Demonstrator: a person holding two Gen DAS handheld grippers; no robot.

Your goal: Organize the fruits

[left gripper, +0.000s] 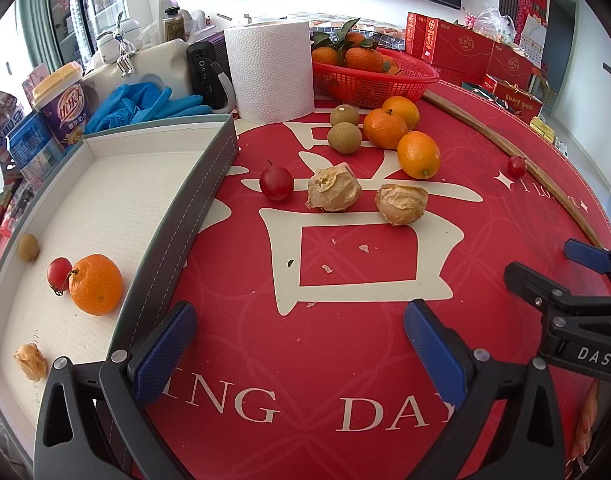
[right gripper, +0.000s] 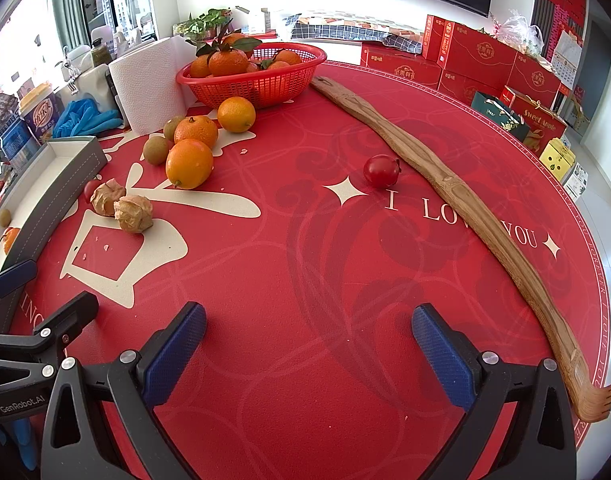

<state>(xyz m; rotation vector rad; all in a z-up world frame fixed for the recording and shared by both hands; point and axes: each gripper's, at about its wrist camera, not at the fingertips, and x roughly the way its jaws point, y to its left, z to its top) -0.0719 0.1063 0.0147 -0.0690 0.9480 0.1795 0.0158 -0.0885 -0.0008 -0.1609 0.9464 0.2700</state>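
**Two containers, loose fruit between them**

Two containers sit on the red tabletop (right gripper: pixel 305 240). Largest: grey tray (left gripper: pixel 209 184) with white lining, at left edge. Inside it, one orange (left gripper: pixel 96 285) touching a cherry tomato (left gripper: pixel 58 275); a small brown-green fruit (left gripper: pixel 28 247) near the far wall, apart; a papery husked fruit (left gripper: pixel 30 361) in the near corner.

Red mesh basket (right gripper: pixel 261 84) at the back, beside a paper towel roll (left gripper: pixel 270 70). Holds leafy mandarins (right gripper: pixel 227 62), piled above the rim.

Loose on the tabletop between the two: three oranges (left gripper: pixel 418 155) clustered with two brown-green fruits (left gripper: pixel 344 135); two husked fruits (left gripper: pixel 334 193) side by side, close but apart; one cherry tomato (left gripper: pixel 276 183) just beside them; another tomato (right gripper: pixel 380 171) touching a long wooden backscratcher (right gripper: pixel 465 216).

Left tool (left gripper: pixel 301 344): jaws wide, empty, above the tabletop next to the tray's near wall. Right tool (right gripper: pixel 309 348): jaws wide, empty, over bare cloth.
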